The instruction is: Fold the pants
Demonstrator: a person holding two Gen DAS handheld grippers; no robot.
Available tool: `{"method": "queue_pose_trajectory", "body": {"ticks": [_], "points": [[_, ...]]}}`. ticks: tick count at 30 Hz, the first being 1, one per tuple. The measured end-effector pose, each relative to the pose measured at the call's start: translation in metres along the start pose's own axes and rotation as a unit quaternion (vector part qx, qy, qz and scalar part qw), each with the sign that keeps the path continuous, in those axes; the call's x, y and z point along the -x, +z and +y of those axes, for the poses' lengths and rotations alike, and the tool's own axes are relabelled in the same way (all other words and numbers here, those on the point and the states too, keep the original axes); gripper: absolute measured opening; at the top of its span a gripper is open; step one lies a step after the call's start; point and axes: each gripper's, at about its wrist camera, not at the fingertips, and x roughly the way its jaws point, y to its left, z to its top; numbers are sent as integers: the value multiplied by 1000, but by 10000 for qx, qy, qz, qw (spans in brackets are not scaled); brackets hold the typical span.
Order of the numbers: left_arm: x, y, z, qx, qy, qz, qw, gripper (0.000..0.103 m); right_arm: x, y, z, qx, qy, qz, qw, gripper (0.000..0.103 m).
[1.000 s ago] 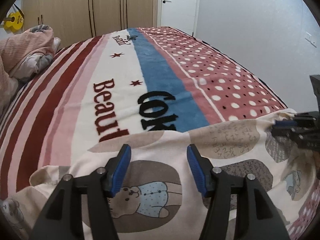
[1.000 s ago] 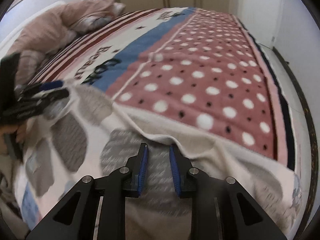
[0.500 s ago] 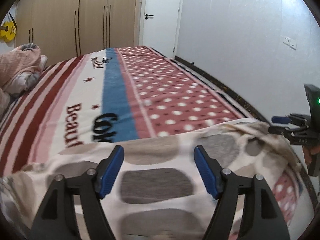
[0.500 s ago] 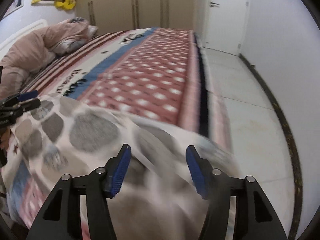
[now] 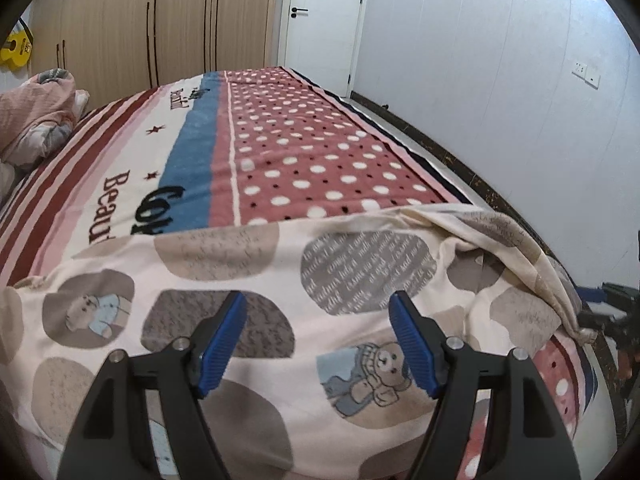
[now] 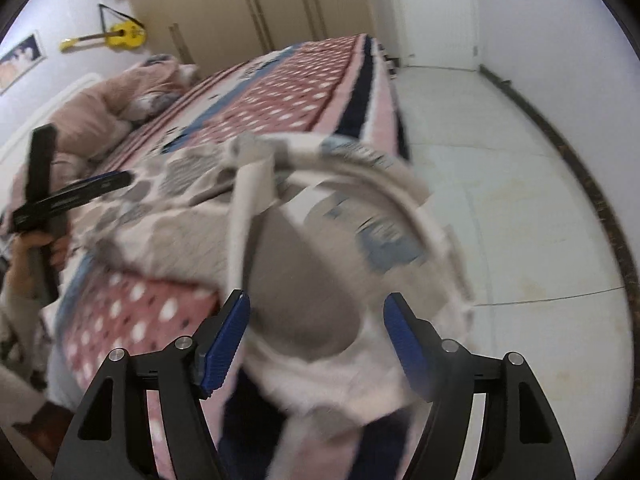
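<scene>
Pants [image 5: 352, 248]: spread on the near end of the bed [image 5: 312, 148], right edge bunched and hanging over the side.
Left gripper [image 5: 318, 340]: spread, holding nothing.
Right gripper [image 6: 316, 340]: opening, blurred cloth between the jaws, not pinched.
Advice: smooth the bunched right edge first, then pinch both corners evenly.

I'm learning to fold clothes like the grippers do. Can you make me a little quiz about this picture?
1. True or false: the pants lie on the bed.
2. What animal is printed on the pants: A cat, B bear, C duck?
3. Is the left gripper pinching cloth, or open?

Key: 1 true. 2 B, a bear. 3 Open; its pads stand apart above the fabric.
</scene>
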Motion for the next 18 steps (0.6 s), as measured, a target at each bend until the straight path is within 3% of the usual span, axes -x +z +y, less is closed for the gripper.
{"method": "queue_pose_trajectory", "body": {"ticks": [2, 6, 9, 10, 12, 15, 18], "points": [[0, -3, -4, -1, -15, 32, 10000, 70, -1, -8, 5, 54, 134, -17, 9999, 70], [2, -8, -10, -63, -3, 79, 9999, 70, -8, -18, 11, 181, -7, 0, 9998, 72], [3, -9, -12, -84, -5, 113, 9999, 70, -9, -21, 9, 218, -507, -63, 9985, 66], [4, -9, -12, -97, -5, 116, 9999, 70, -11, -19, 7, 161, -595, -81, 9981, 60], [5, -9, -13, -141, 8, 116, 9998, 70, -8, -18, 0, 40, -675, -129, 9976, 31], [5, -8, -14, -172, 5, 103, 9998, 70, 1, -16, -12, -101, -745, -226, 9969, 8], [3, -6, -15, -176, -7, 101, 9998, 70, 10, -7, -23, -196, -971, -485, 9939, 3]]}}
